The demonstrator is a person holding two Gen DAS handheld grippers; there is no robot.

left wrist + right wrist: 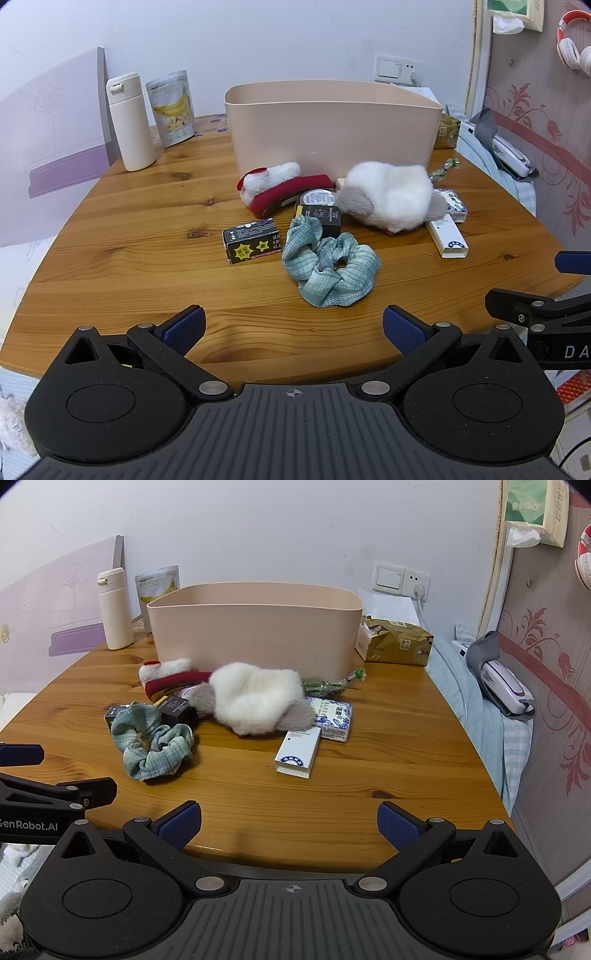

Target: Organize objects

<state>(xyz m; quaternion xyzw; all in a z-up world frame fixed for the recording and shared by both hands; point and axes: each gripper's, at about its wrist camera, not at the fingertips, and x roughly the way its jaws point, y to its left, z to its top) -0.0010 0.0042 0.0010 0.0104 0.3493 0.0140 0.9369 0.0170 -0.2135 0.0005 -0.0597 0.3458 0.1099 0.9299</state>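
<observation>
A beige bin stands at the back of the wooden table. In front of it lie a white fluffy toy, a red and white plush clip, a teal scrunchie, a black box with stars, a small black box, a white box and a blue patterned packet. My left gripper is open and empty at the near edge. My right gripper is open and empty too.
A white flask and a banana snack bag stand at the back left. A gold tissue pack sits right of the bin. A wrapped green candy lies by the bin. A bed is to the right.
</observation>
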